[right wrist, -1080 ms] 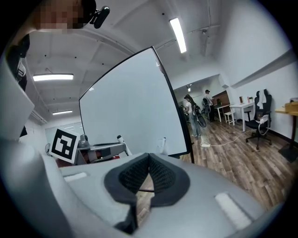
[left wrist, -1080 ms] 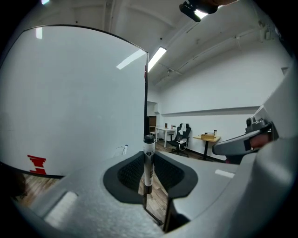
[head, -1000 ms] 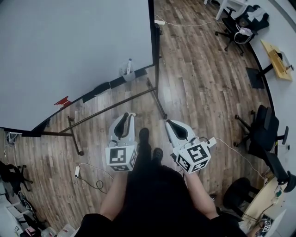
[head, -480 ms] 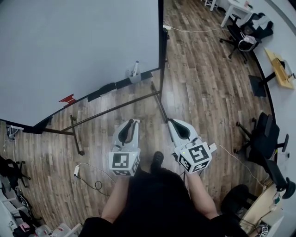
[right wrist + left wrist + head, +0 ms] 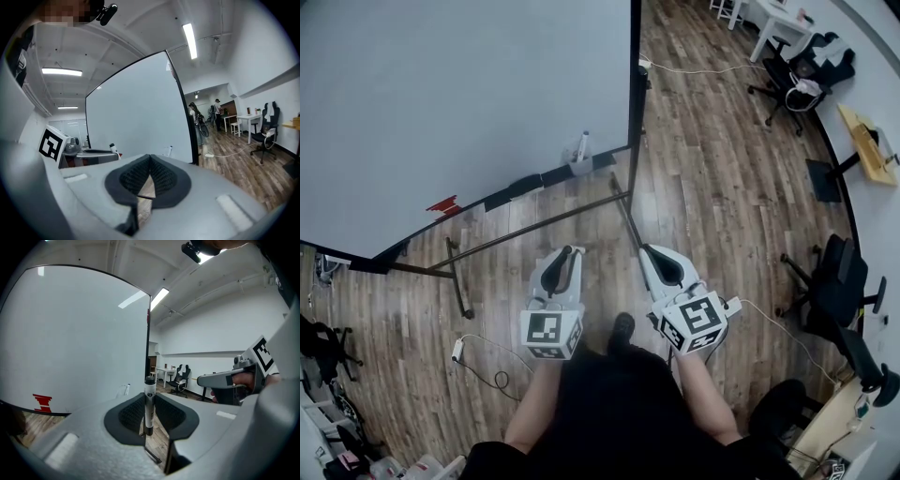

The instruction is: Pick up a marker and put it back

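Note:
My left gripper (image 5: 565,260) is shut on a marker (image 5: 149,404), a white barrel with a black cap that stands upright between the pads. Its cap pokes out past the jaws (image 5: 578,250). The right gripper (image 5: 654,255) is beside it, shut with nothing in it; its pads (image 5: 149,176) meet. Ahead stands a large whiteboard (image 5: 459,103). A small marker holder (image 5: 581,155) with one marker in it hangs at the board's lower right corner and also shows as the holder (image 5: 125,390) and the holder (image 5: 168,151). Both grippers are well short of it, over the wooden floor.
The whiteboard's stand legs (image 5: 534,223) cross the floor just ahead of the grippers. A red item (image 5: 442,204) sits on the board's lower ledge. A cable (image 5: 478,352) lies on the floor at left. Office chairs (image 5: 839,272) and tables (image 5: 778,14) stand to the right.
The view has shifted, so the whiteboard and its marker holder now sit further right and lower. Both grippers stay side by side, the left still shut on the marker.

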`<state>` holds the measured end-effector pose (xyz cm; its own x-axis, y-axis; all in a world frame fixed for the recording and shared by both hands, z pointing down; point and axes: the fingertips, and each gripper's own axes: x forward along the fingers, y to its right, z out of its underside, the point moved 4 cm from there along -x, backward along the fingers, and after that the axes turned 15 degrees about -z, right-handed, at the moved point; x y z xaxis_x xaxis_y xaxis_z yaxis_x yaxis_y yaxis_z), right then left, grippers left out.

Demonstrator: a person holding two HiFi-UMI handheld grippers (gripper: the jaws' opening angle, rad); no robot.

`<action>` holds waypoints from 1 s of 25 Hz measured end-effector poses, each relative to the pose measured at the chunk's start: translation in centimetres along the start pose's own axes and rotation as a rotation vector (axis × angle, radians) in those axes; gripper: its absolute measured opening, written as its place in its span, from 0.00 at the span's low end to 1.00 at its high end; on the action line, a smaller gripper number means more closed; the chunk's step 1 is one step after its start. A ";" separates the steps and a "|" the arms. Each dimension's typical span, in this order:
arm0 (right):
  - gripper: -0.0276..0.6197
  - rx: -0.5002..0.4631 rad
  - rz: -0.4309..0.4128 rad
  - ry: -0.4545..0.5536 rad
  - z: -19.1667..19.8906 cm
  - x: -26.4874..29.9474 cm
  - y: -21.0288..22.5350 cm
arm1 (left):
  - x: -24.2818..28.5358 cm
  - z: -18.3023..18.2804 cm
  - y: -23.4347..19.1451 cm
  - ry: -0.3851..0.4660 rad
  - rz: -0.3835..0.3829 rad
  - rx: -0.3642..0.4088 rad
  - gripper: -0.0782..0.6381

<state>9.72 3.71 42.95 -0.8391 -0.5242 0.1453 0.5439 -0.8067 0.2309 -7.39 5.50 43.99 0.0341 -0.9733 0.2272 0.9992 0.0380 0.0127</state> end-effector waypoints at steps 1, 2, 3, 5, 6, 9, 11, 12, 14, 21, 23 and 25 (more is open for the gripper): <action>0.05 0.002 -0.004 -0.001 0.0 0.0 0.0 | 0.0 0.0 0.1 -0.001 0.000 0.002 0.21; 0.05 0.005 -0.008 -0.001 0.1 0.0 0.0 | -0.1 0.0 0.1 -0.001 0.000 0.005 0.21; 0.05 0.008 -0.011 0.000 0.1 -0.1 0.0 | -0.1 -0.1 0.2 -0.001 -0.001 0.007 0.21; 0.05 0.009 -0.018 0.004 0.1 -0.1 0.1 | -0.2 -0.1 0.3 0.000 -0.004 0.008 0.21; 0.05 0.009 -0.020 0.005 0.0 -0.2 0.1 | -0.3 -0.2 0.4 0.000 -0.006 0.007 0.21; 0.05 0.007 -0.028 0.009 0.0 -0.4 0.2 | -0.4 -0.2 0.6 0.000 -0.014 0.000 0.21; 0.05 0.009 -0.030 0.008 0.2 -0.5 0.2 | -0.4 -0.1 0.7 -0.002 -0.016 -0.006 0.21; 0.05 0.011 -0.030 0.006 0.3 -0.5 0.2 | -0.3 0.0 0.7 -0.004 -0.015 -0.008 0.21; 0.05 0.017 -0.029 0.000 0.5 -0.6 0.1 | -0.4 0.1 0.8 -0.005 -0.015 -0.013 0.21; 0.05 0.039 -0.023 -0.020 1.2 1.0 0.5 | 0.9 0.2 -1.3 -0.011 -0.023 -0.020 0.21; 0.05 0.045 -0.018 -0.027 1.4 2.1 0.6 | 1.9 0.2 -2.6 -0.009 -0.027 -0.028 0.21; 0.05 0.047 -0.013 -0.031 1.3 3.2 0.6 | 3.2 0.1 -3.8 -0.006 -0.026 -0.035 0.21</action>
<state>7.37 1.97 44.84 -0.8463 -0.5042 0.1717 0.5326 -0.7995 0.2776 -11.03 2.21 44.73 0.0083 -0.9725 0.2329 0.9999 0.0049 -0.0150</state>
